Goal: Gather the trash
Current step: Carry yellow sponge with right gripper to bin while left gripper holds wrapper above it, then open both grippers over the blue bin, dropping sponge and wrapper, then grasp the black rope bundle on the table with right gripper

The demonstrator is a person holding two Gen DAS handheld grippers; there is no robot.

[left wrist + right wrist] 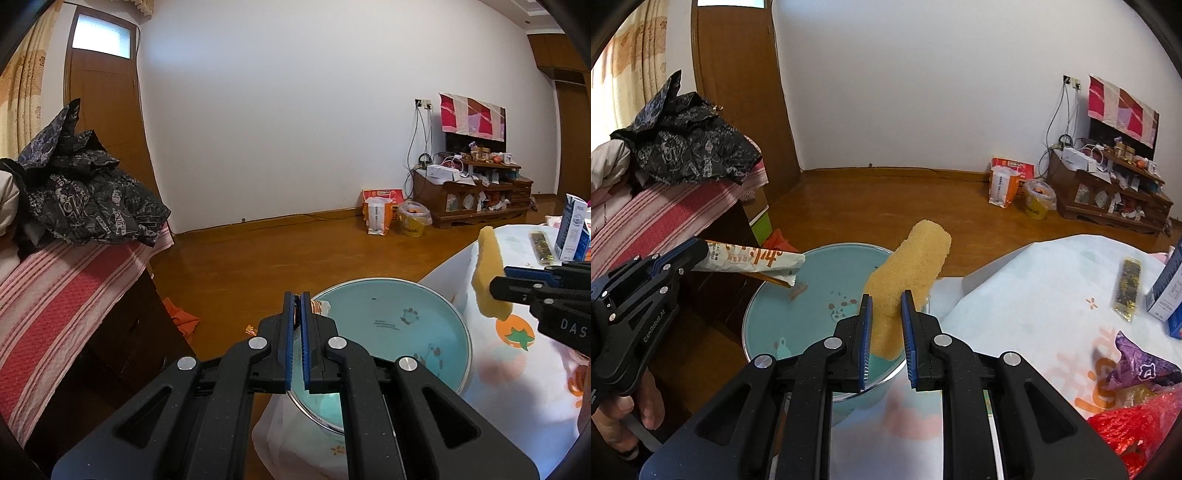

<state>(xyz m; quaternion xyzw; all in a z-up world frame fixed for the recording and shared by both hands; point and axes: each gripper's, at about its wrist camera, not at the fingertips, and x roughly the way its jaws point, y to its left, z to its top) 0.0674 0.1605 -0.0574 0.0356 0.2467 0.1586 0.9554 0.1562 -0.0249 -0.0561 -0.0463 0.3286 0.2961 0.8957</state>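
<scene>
Yellow sponge (908, 269) is pinched in the right claw (886, 332) above the teal basin (764, 325); left claw (296, 325) grips a wrapper (753, 258).

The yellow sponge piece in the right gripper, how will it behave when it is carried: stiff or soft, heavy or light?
The yellow sponge looks soft: it narrows where the right gripper pinches it. Probably light, since it stands up above the fingers unsupported. Its rough texture suggests little slipping.
</scene>
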